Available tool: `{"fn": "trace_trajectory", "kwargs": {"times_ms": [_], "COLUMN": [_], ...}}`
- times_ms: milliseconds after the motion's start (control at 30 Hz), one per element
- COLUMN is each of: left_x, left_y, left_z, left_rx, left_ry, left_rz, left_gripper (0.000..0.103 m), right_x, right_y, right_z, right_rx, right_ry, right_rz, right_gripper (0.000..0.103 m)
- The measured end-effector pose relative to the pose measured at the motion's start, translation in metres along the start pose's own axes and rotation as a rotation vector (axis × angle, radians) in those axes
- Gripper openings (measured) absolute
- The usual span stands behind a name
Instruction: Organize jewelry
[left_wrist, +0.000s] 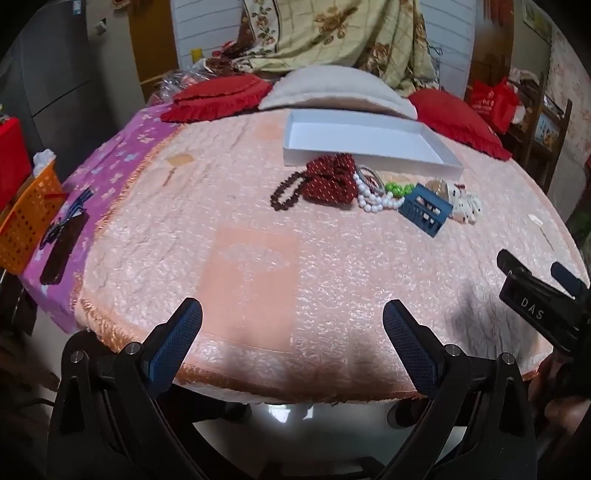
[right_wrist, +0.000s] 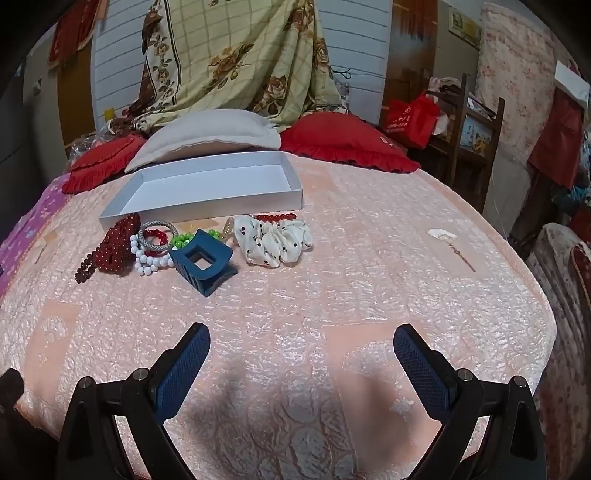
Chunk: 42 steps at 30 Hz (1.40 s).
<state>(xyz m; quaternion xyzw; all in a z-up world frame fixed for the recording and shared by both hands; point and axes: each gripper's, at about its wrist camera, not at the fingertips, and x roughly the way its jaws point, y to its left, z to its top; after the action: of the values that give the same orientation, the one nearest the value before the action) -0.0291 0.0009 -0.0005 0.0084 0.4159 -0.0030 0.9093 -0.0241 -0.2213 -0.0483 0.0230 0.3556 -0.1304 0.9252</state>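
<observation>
Both tongs (left_wrist: 291, 321) (right_wrist: 301, 345) wide open w/ nothing held, over pink quilted bedspread (right_wrist: 332, 295), white tray (right_wrist: 207, 184) beyond, pillows behind.

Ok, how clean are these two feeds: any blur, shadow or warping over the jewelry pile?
Left wrist: heavy fisheye bowing, so the bed edge curves; soft blur throughout, yet the beads read clearly; shadow only at the near edge below the left gripper. Right wrist: same warping, black corners; the clip is sharp enough; gripper shadows lie ahead of the right gripper, short of the pile.
</observation>
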Motion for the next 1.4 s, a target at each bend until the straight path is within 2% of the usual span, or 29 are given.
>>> {"fn": "trace_trajectory", "kwargs": {"times_ms": [233,567,1033,1400], "left_x": [-0.014,-0.034,-0.07,-0.067], "left_y": [0.002,-0.009,0.004,0.003], "left_z": [-0.002,-0.015,-0.018,-0.019], "left_rx": [-0.003,0.051,-0.004,0.002], "left_ry": [-0.038,-0.056,-0.151,-0.137], "left_rz": [-0.026,-0.057,-0.033,-0.02], "left_gripper": [0.099,0.099,0.099,0.099], "right_x": [-0.01,-0.031,-0.07,-0.069], "right_y": [0.002,-0.002,0.0,0.011], "right_z": [-0.002,-0.016,-0.02,-0.025], "right_rx": [-0.006,0.007,-0.007,-0.047], "right_ry": [-0.028,-0.065,-0.171,-0.167], "right_rz": [0.002,0.031,0.069,0.113], "right_gripper": [0.1,0.1,0.1,0.098]}}
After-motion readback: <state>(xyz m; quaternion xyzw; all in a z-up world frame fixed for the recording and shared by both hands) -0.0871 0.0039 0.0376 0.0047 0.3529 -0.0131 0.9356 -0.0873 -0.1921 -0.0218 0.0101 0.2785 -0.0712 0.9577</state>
